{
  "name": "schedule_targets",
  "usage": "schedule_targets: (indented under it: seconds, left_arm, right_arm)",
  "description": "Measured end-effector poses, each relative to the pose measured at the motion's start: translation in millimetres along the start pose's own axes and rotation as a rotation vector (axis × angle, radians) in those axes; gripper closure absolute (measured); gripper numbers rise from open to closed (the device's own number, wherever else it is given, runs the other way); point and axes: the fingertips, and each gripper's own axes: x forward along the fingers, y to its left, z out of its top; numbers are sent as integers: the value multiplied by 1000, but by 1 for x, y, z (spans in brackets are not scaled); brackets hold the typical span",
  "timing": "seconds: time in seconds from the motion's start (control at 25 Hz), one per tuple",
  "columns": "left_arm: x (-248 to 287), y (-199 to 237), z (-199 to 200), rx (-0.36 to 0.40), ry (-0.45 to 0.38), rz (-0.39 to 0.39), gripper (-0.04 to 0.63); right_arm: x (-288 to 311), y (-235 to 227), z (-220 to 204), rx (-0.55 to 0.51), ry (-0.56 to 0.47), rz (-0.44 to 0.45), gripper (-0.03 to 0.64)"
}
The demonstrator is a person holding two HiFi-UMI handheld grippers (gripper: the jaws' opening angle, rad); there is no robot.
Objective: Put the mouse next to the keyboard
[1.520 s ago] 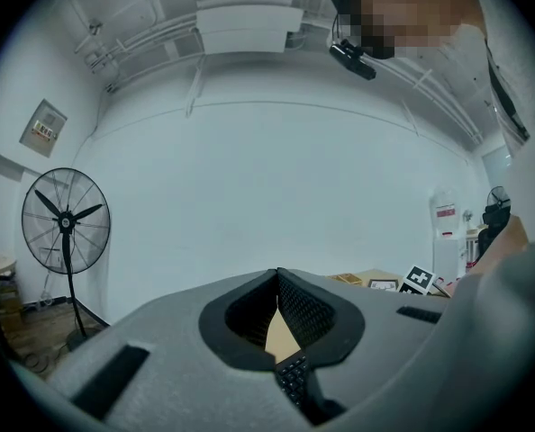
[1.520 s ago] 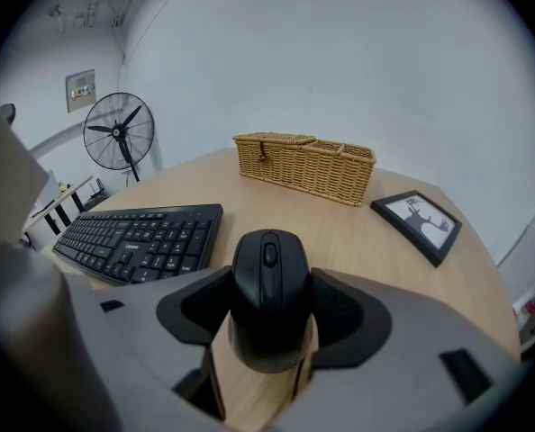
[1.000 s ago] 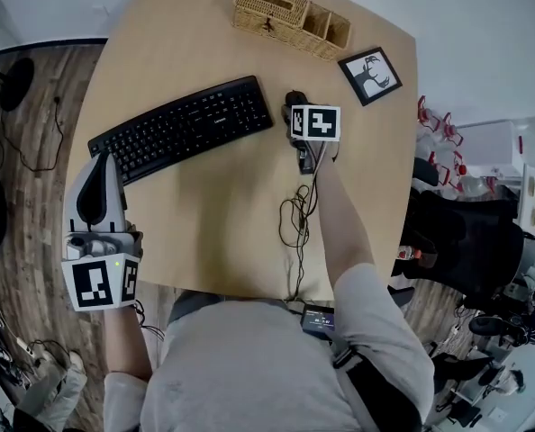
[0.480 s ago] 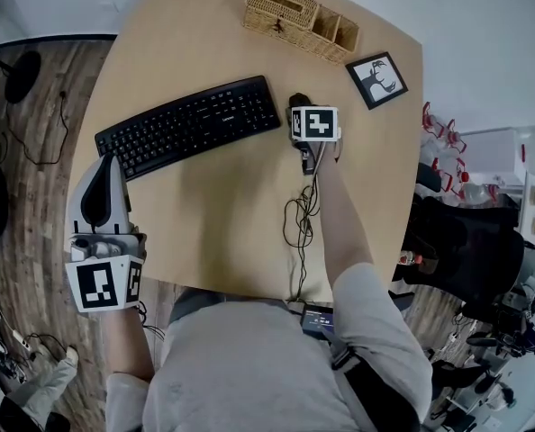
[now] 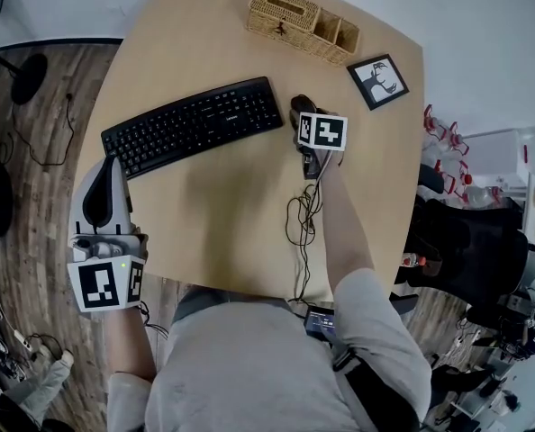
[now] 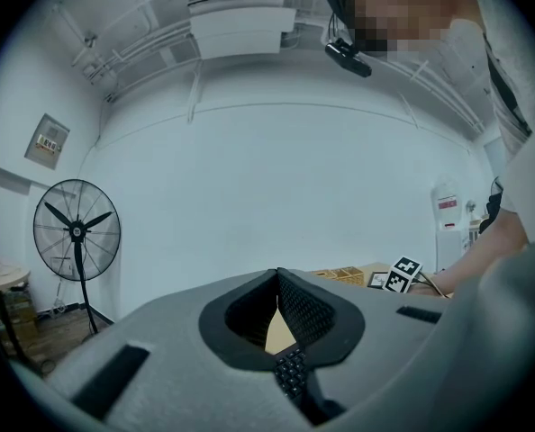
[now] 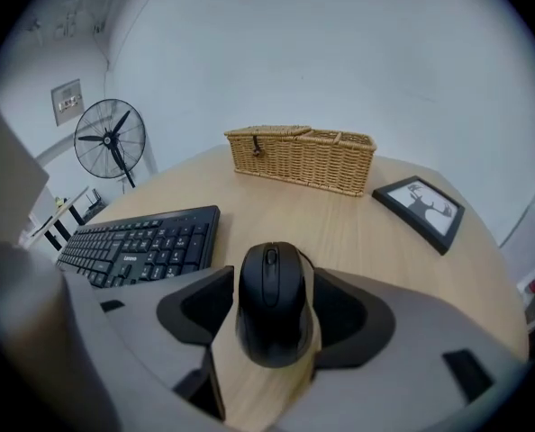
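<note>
The black mouse rests on the wooden table, just right of the black keyboard. My right gripper is open, one jaw on each side of the mouse, with a sliver of wood showing beside each. The mouse's cable trails back toward the person. My left gripper is shut with nothing in it. It hangs over the table's near-left edge, short of the keyboard's left end.
A wicker basket stands at the far edge. A framed picture lies to its right, beyond the mouse. A floor fan stands off the table to the left.
My right gripper has drawn back slightly toward the person, while the mouse stays by the keyboard's right end. My left gripper has hardly moved.
</note>
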Motion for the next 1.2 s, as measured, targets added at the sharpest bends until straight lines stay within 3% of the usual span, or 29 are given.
schedule_targets:
  seconds: [0.2, 0.36, 0.88, 1.2]
  left_arm:
    - [-3, -9, 5, -2, -17, -15, 586]
    - [-7, -18, 11, -1, -37, -35, 586]
    - [-38, -28, 30, -20, -98, -65, 586]
    - [-62, -28, 41, -32, -132, -76, 586]
  right_arm:
    - [-34, 7, 12, 10, -106, 37, 382]
    - [-66, 9, 10, -1, -187, 14, 589]
    - [-183, 52, 0, -2, -447, 131, 603]
    - [-257, 79, -1, -29, -588, 139, 603]
